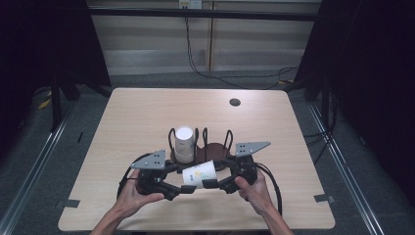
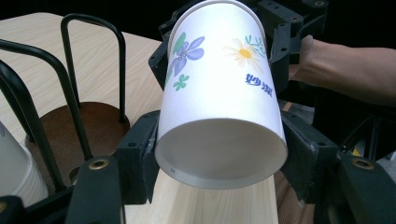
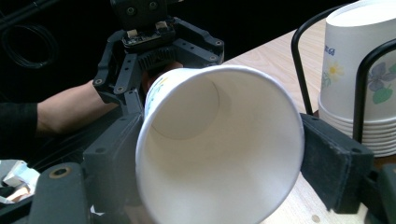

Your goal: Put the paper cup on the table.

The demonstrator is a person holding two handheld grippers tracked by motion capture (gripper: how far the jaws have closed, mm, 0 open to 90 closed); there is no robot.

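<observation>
Both tongs, left (image 1: 183, 190) and right (image 1: 211, 184), clench our paper cup (image 1: 199, 173); next we seat it in the rack (image 1: 215, 149) at twelve o'clock.

My desk (image 1: 147, 107) is pale wood with rounded corners, lit brightly from above, and a small dark round cap (image 1: 235, 102) sits near its far right edge. Grey carpet floor (image 1: 58, 161) lies around it, with metal rails (image 1: 34, 169) running along both sides (bits of tape stuck beside them). Beyond the desk stands a light panelled wall (image 1: 161, 44), black cables (image 1: 195, 63) trailing down it to the floor. Dark curtains (image 1: 372, 73) close me in, left and right.
</observation>
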